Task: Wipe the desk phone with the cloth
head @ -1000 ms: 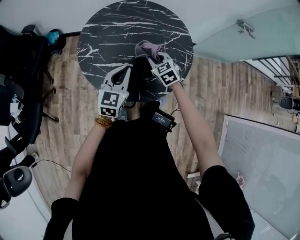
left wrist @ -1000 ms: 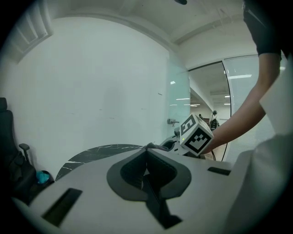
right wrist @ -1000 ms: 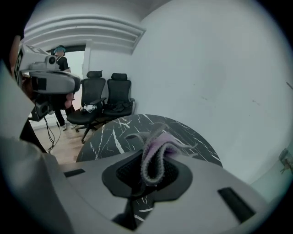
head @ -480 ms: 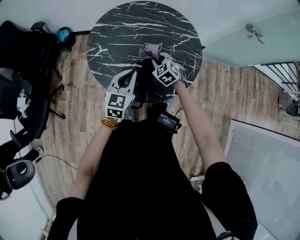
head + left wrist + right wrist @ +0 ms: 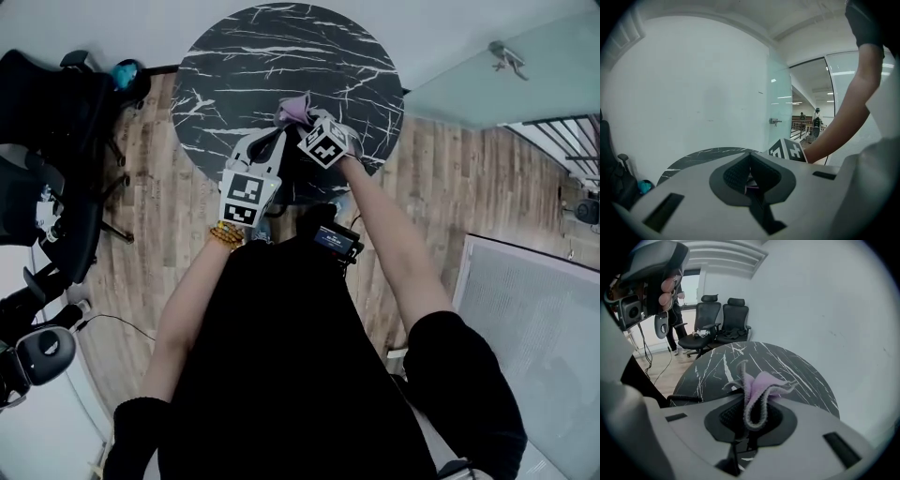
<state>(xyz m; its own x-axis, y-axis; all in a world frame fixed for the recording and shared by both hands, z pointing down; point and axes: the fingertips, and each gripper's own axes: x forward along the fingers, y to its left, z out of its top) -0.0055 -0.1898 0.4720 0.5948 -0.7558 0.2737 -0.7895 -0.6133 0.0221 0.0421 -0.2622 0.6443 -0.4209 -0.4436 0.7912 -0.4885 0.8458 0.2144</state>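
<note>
**A:** What is different from a second ago?

**B:** The left tool (image 5: 275, 139) has swung in toward the middle. It stood clear to the left of the cloth (image 5: 294, 107). Now its tips sit just beside the cloth, close to the right tool (image 5: 306, 122). The cloth has stayed over the near half of the round black desk (image 5: 281, 47).

**A:** And what does that mean for the wiping?

**B:** I judge that both tools are gathering over the desk phone (image 5: 298, 178). Perhaps the left one is to steady it or take a share of the cloth. No wiping stroke shows yet.

**A:** Where exactly is the phone?

**B:** It is under the two tools, at the desk's near edge. It reads as a dark bulk, hard to separate from the black top. Its coiled cord (image 5: 686, 399) shows at the left of the right gripper view, lying on the desk.

**A:** How does the left tool stand?

**B:** It is clenched. In its own view the dark pads meet along one seam. A sliver of pale lilac shows low in that seam, and I cannot tell whether it is pinched there or merely lies behind.

**A:** And the right?

**B:** It is closed tight on the cloth. A lilac fold with a grey edge stands up out of the pads, bunched, with loose ends flopping over. The cloth looks held off the desk rather than pressed to the phone, so contact is not yet made.
</note>
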